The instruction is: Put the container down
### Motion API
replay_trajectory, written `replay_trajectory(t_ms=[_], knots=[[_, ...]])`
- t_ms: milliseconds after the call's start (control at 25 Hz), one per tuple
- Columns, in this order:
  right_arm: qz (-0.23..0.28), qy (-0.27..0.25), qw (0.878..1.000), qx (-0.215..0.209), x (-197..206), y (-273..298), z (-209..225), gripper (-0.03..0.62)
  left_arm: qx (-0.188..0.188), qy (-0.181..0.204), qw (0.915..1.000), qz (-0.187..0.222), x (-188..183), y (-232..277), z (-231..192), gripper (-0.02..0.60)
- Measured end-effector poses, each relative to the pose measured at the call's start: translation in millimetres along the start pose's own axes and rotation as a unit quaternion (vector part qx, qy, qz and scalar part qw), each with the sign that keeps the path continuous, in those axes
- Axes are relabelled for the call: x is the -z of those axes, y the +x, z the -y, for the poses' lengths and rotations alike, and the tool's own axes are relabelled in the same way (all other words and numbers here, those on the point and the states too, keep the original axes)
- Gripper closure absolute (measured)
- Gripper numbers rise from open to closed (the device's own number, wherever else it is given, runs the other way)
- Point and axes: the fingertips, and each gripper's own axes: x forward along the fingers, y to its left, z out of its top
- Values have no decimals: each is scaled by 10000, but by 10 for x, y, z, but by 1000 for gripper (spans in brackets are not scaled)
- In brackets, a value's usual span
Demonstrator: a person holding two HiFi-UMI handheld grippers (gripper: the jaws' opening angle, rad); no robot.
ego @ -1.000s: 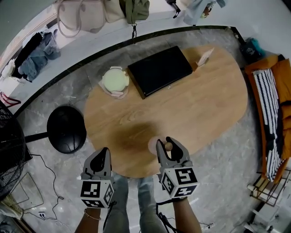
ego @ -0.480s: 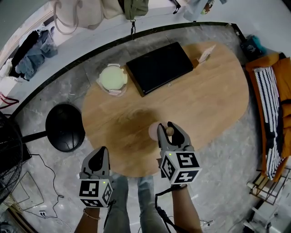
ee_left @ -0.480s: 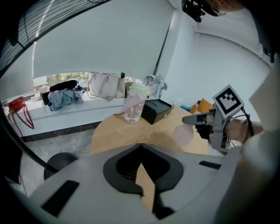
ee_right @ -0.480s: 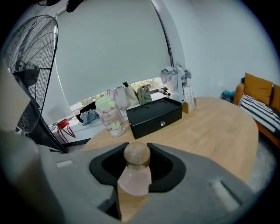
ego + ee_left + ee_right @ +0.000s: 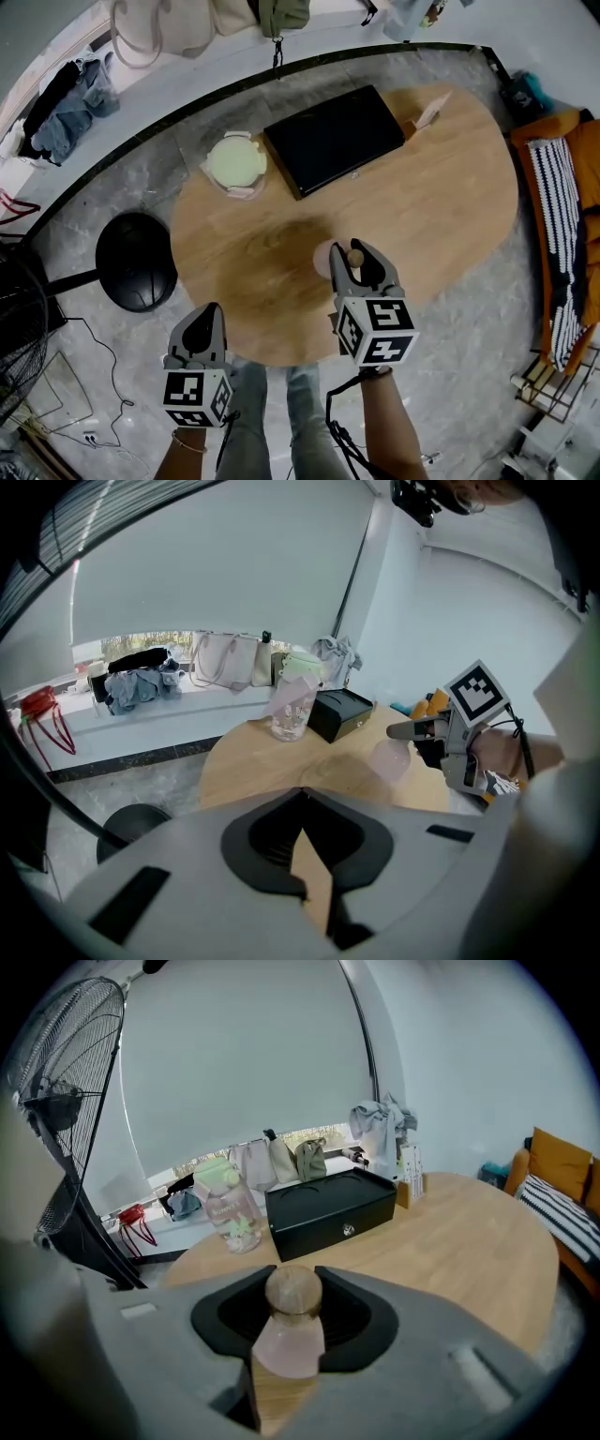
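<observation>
Forward go the right tongs [image 5: 354,253], out from the near edge and deeper over the tabletop [image 5: 441,206], carrying their load with them. The left tongs [image 5: 206,317] hold their place down by the near rim, pressed together with nothing between them.

That load is the container [image 5: 289,1340], a small pink vessel with a round wooden stopper [image 5: 293,1290]. The right tongs pinch it at the neck, the stopper sitting up above them and the pink body hanging below. It hangs upright over bare wood on the near side of the tabletop, well apart from the black box [image 5: 330,139] and the green-lidded jar [image 5: 236,161] at the far side.

So where does the task stand? By my reading the carry is nearly done and the set-down is not. The grip is on, and no view shows clearly whether the base touches the wood. What is left: lower it until it stands, spread the tongs, back away.
</observation>
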Motion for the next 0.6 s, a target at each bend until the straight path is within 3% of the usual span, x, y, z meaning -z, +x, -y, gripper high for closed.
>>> replay_trajectory(t_ms=[600], knots=[[-121, 86, 9999, 59, 57, 157, 129, 464, -11, 17, 10000, -38, -27, 66, -10, 588]])
